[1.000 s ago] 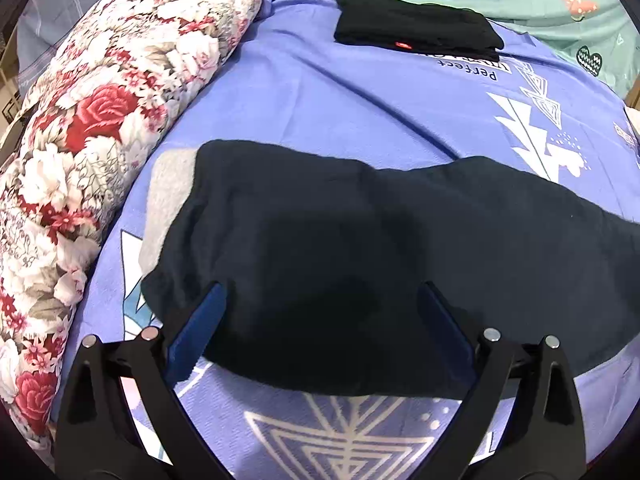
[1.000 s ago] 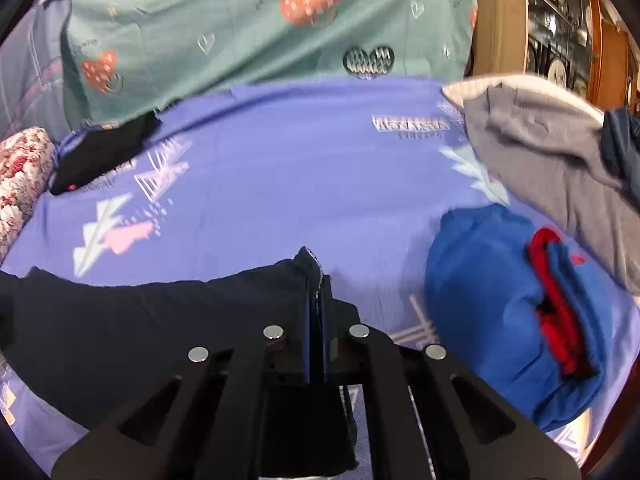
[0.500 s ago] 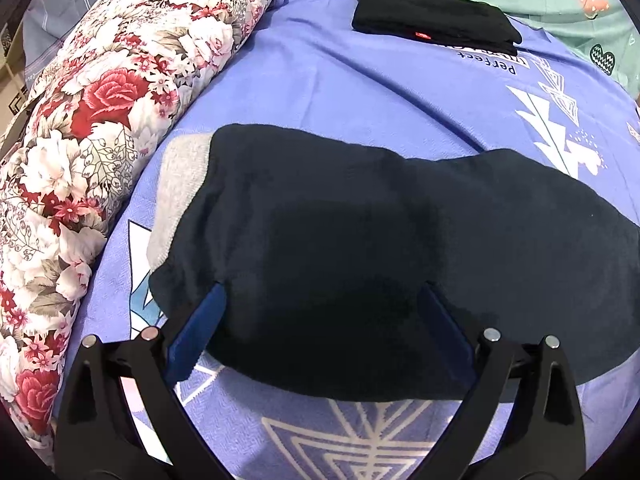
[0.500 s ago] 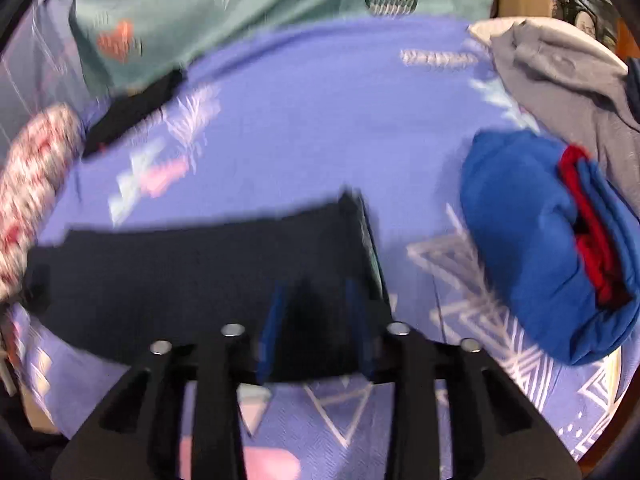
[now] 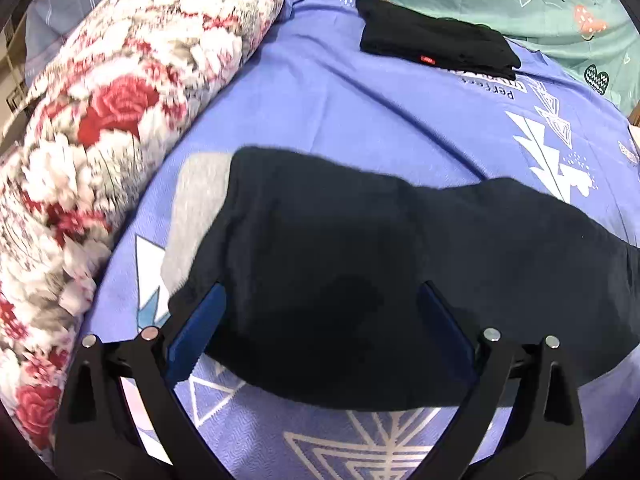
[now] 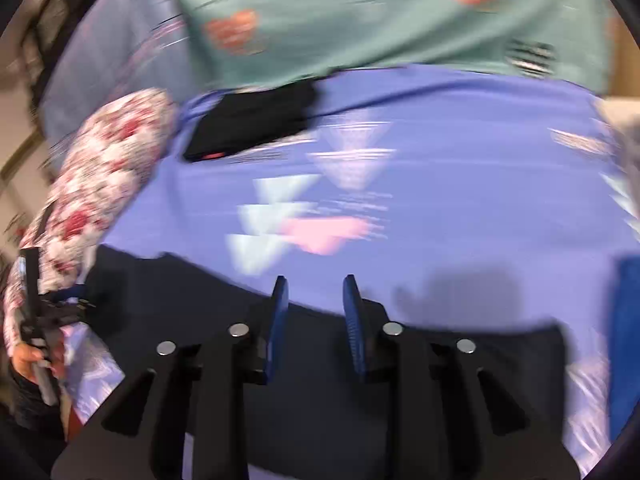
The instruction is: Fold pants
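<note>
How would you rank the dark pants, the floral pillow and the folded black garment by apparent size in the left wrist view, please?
1. Dark pants: they fill most of the frame's middle.
2. Floral pillow: nearly as large. Both lie near the camera, so their order is unsure.
3. Folded black garment: clearly smallest, though it lies farthest away.

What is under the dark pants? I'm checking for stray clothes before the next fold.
A grey cloth sticks out at the left end of the pants, on the blue sheet. Its covered part is hidden.

Both grippers, the left gripper (image 5: 320, 312) and the blurred right gripper (image 6: 315, 304), are showing black frames, silver screws and seemingly blue pads.
</note>
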The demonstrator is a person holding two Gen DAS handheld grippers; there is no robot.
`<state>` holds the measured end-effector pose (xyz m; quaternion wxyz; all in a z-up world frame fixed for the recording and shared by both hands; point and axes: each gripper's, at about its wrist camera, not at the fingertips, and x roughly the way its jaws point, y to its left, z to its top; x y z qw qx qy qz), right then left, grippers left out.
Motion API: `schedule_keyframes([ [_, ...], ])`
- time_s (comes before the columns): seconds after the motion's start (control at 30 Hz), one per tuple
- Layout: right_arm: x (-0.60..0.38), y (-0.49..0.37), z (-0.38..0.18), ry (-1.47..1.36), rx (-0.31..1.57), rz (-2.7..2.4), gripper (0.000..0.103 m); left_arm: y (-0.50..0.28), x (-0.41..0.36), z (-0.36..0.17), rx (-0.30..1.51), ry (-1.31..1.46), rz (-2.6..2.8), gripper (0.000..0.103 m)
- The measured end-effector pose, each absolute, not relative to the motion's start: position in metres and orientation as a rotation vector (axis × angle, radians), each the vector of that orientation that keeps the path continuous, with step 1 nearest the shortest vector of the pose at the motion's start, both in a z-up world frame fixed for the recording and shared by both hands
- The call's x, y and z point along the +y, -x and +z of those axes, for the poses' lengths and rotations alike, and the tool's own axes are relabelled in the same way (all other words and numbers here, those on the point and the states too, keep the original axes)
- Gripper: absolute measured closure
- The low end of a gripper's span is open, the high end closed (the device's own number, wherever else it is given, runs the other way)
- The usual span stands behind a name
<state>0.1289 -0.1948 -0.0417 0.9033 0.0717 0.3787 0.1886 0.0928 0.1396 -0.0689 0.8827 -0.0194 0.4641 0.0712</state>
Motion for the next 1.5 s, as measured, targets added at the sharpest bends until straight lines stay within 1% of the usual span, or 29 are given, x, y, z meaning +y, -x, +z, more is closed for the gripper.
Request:
schedule_keyframes([
  [0.1, -0.143, -0.162, -0.049, -0.143, 0.827, 0.488, 0.05, -0.092, 0.145, -0.077, 0.982, 0.054, 0.137, 0.006],
  [0.27, -0.072, -0.204, -0.069, -0.146, 0.954, 0.634, 0.05, -0.088, 0.152, -0.081, 0.976, 0.085, 0.094, 0.006],
  [0.53, -0.014, -0.212, -0.091, -0.046, 1.052, 0.722, 0.051, -0.081, 0.155, -0.086, 0.982, 0.099, 0.065, 0.006],
  [0.6, -0.007, -0.205, -0.095, 0.013, 1.062, 0.748, 0.066, -0.082, 0.157, -0.086, 0.983, 0.109, 0.056, 0.006],
  [0.63, -0.007, -0.203, -0.096, 0.036, 1.06, 0.748, 0.07, -0.081, 0.157, -0.086, 0.983, 0.113, 0.053, 0.006],
  [0.67, -0.006, -0.2, -0.097, 0.054, 1.059, 0.749, 0.078, -0.081, 0.158, -0.086, 0.982, 0.116, 0.049, 0.006],
  [0.7, -0.007, -0.196, -0.097, 0.068, 1.053, 0.751, 0.089, -0.08, 0.158, -0.087, 0.98, 0.117, 0.047, 0.006],
  [0.8, -0.004, -0.18, -0.093, 0.15, 1.0, 0.772, 0.093, -0.078, 0.156, -0.088, 0.974, 0.106, 0.049, 0.006],
  [1.03, -0.001, -0.159, -0.06, 0.244, 0.794, 0.723, 0.094, -0.079, 0.155, -0.089, 0.973, 0.104, 0.055, 0.005],
  [1.1, 0.005, -0.166, -0.066, 0.3, 0.776, 0.658, 0.101, -0.08, 0.155, -0.089, 0.971, 0.104, 0.057, 0.005],
  [1.23, 0.014, -0.183, -0.092, 0.356, 0.833, 0.606, 0.101, -0.081, 0.155, -0.091, 0.974, 0.092, 0.06, 0.005],
  [1.3, 0.009, -0.187, -0.096, 0.378, 0.802, 0.555, 0.101, -0.082, 0.155, -0.091, 0.975, 0.09, 0.059, 0.005],
  [1.37, -0.004, -0.195, -0.095, 0.403, 0.78, 0.389, 0.1, -0.082, 0.155, -0.09, 0.976, 0.081, 0.063, 0.005],
  [1.4, -0.015, -0.197, -0.09, 0.36, 0.79, 0.37, 0.097, -0.083, 0.155, -0.09, 0.976, 0.078, 0.063, 0.005],
  [1.5, -0.046, -0.188, -0.073, 0.167, 0.826, 0.488, 0.097, -0.082, 0.154, -0.088, 0.971, 0.074, 0.067, 0.005],
])
